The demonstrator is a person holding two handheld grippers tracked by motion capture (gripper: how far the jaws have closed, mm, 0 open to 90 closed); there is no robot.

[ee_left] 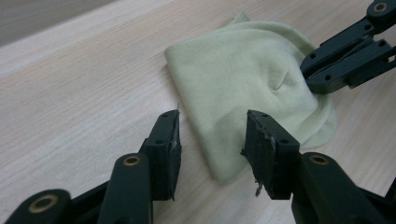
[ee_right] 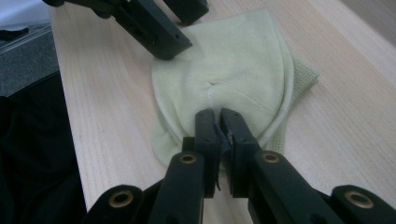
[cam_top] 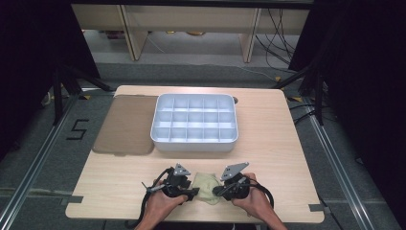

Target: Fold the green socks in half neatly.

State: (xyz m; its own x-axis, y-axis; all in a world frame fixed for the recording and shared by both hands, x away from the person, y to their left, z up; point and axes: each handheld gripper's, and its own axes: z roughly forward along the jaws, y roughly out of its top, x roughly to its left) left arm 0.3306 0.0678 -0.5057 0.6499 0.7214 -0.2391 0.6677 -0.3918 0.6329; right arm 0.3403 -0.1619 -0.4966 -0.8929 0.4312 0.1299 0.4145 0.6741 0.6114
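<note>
Lying crumpled near the front edge of a light wooden table (cam_top: pixel 268 143), between two hand-held grippers: a pale yellow-green cloth (cam_top: pixel 207 186), soft knit, folded into a rounded shape with a stitched seam and a puckered centre. At left, left gripper (ee_left: pixel 212 135) spread wide, straddling the cloth's near corner. At right, right gripper (ee_right: pixel 218 126) pressed together, pinching the cloth's edge. Farther back, a brown lid (cam_top: pixel 127 125) beside a white compartment tray (cam_top: pixel 194 143).
</note>
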